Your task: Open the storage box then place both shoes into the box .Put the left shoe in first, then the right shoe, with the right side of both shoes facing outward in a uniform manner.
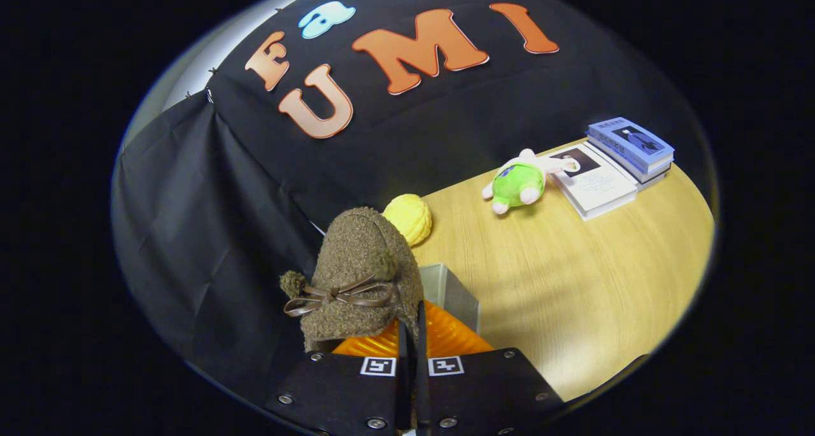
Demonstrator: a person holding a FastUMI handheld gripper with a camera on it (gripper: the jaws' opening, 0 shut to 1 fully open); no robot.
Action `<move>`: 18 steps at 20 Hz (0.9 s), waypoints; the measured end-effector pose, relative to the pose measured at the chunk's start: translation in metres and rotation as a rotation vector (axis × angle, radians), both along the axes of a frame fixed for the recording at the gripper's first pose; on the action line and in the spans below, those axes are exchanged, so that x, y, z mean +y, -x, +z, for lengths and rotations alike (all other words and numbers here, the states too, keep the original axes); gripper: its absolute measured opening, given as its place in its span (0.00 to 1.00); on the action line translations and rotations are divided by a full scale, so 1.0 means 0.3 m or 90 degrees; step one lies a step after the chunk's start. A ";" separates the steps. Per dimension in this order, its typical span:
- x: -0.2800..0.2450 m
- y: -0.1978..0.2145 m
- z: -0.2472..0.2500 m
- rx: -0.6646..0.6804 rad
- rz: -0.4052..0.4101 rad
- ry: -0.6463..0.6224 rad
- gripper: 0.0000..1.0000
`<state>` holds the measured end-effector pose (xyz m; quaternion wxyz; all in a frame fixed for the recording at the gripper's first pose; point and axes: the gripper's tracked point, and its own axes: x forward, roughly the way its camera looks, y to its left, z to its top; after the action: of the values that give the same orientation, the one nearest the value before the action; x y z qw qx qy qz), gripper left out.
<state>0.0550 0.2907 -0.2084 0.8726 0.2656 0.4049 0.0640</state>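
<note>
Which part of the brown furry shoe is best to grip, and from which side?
Take the thin edge at its rear end, coming from behind with the toe pointing away. The brown shoe is wide, soft and rounded around the bow, too bulky to span, while the rear edge is narrow. The fingers seem closed on it there now.

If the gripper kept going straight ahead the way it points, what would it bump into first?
Probably the brown fuzzy shoe with the bow. It sits just ahead of the gripper, whose jaws look nearly closed around its edge, so it may already touch. Past it sits a grey box, though depth is hard to judge.
</note>
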 end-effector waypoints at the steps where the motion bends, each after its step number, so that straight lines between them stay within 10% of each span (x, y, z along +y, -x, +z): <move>1: 0.029 0.001 -0.021 0.008 0.006 0.002 0.04; 12: 0.126 0.063 -0.232 0.125 0.003 0.084 0.07; 18: 0.146 0.074 -0.161 0.104 -0.021 0.042 0.35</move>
<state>0.0327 0.3344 -0.2567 0.8458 0.2477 0.4723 0.0141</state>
